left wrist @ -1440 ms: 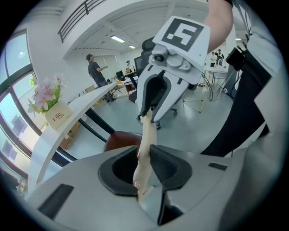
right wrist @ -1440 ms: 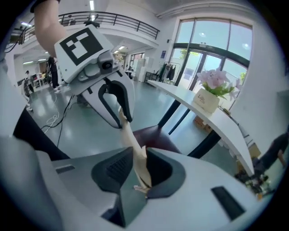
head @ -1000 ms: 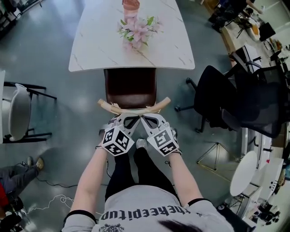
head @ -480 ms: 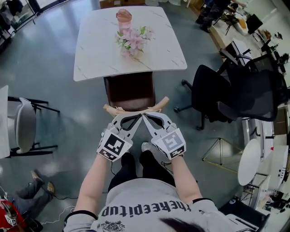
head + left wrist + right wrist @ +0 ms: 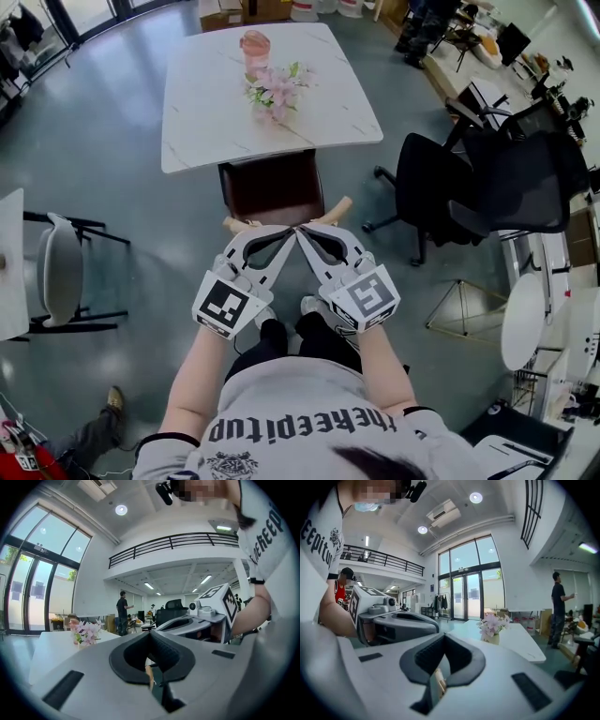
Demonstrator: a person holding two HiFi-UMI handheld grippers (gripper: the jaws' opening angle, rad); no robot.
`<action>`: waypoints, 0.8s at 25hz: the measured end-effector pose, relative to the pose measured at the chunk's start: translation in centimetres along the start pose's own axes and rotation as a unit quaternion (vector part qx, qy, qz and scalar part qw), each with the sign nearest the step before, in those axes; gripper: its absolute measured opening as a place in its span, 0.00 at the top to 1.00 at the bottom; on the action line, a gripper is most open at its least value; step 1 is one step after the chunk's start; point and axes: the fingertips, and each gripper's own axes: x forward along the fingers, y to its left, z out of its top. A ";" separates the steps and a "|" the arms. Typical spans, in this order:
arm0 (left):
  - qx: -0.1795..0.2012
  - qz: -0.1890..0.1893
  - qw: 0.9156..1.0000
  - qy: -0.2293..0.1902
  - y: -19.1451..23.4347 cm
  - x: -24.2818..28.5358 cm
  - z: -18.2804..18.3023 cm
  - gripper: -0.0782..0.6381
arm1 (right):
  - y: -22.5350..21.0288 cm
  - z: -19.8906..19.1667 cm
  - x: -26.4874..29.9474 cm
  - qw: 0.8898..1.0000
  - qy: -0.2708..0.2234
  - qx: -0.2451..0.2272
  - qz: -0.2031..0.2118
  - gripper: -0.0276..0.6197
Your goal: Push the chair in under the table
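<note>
The brown-seated chair [image 5: 272,186] stands at the near side of the white table [image 5: 211,112]. The front of its seat is tucked just under the table's near edge, and most of the seat and the curved wooden backrest [image 5: 337,205] are out on the person's side. Its place against the table looks the same as a second ago. The grippers have changed: both have come up toward the head camera and show larger. Their marker cubes sit farther from the table than before, and their tips now overlap the middle of the backrest instead of stopping at its near side. The left gripper [image 5: 285,232] and the right gripper [image 5: 304,231] point toward the table and converge, with their tips just beside each other. Each gripper's own view shows its jaws pressed together with nothing between them. Each view looks out level over the tabletop, with only a sliver of pale wood seen low through the gap beneath the jaws. Whether the tips touch the backrest cannot be told. On the table, toward its far side, are a bunch of pink flowers [image 5: 275,89] and, beyond them, a pink cup [image 5: 254,44]. A black office chair [image 5: 497,187] stands to the right of the table.
</note>
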 end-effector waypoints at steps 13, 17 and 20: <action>-0.016 0.019 0.999 -0.047 1.4 -2.7 3.0 0.87 | 1.9 3.2 -0.4 0.999 -0.047 0.003 -0.006 0.94; -0.021 0.023 0.998 -0.053 1.4 -2.9 3.3 0.87 | 2.1 3.6 -0.3 0.999 -0.050 0.000 -0.005 0.94; -0.024 0.025 0.998 -0.056 1.5 -2.9 3.4 0.87 | 2.0 3.8 -0.3 0.999 -0.052 0.001 -0.006 0.94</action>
